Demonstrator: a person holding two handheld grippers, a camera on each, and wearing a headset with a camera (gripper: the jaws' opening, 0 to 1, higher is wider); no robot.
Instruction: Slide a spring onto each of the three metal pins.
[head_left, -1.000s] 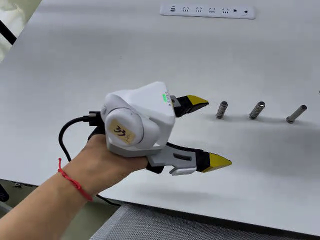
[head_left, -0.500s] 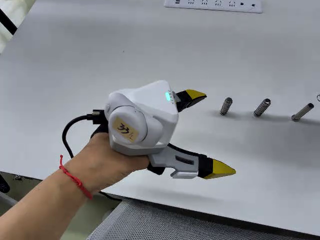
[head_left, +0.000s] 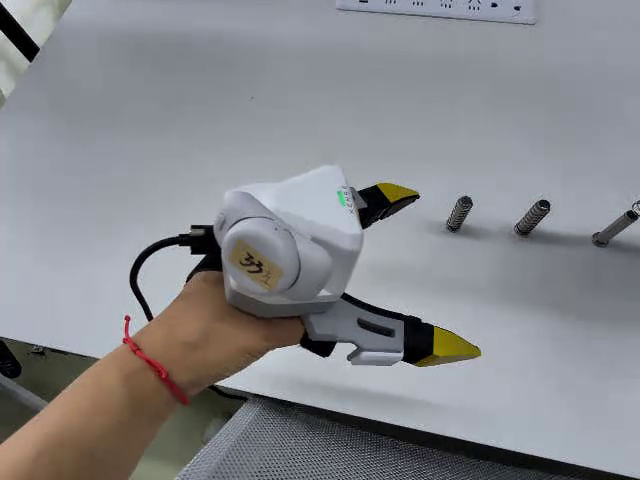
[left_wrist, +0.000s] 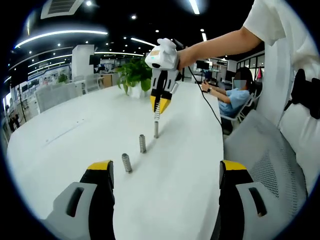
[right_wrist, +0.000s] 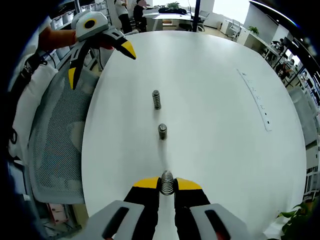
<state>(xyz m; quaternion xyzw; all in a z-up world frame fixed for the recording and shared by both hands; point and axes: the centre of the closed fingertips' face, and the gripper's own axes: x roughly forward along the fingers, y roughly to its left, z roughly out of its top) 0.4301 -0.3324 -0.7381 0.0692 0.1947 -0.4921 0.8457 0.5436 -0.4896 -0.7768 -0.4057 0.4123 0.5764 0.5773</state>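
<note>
White table (head_left: 200, 120), open-plan office behind, power strip (head_left: 435, 8) at the far edge. Left gripper (head_left: 425, 270) hangs over the near side of the table, held in a hand (head_left: 215, 335). Its jaws are spread wide with nothing between them. Three pins stand in a row to its right, well apart from it. Left pin (head_left: 459, 213) and mid pin (head_left: 532, 217) both look spring-wrapped. Right pin (head_left: 615, 228) looks bare and sits at the frame edge.

Left gripper view: right gripper (left_wrist: 160, 106) points down from above, jaws clamped on a spring (left_wrist: 157, 116). The spring hangs upright straight over the right pin. Its lower end is at the pin top; can't tell whether it touches.

Right gripper view: spring is pinched between the yellow tips, seen end-on, in line with the other two pins. Mesh chair (head_left: 330, 450) sits at the near table edge.
</note>
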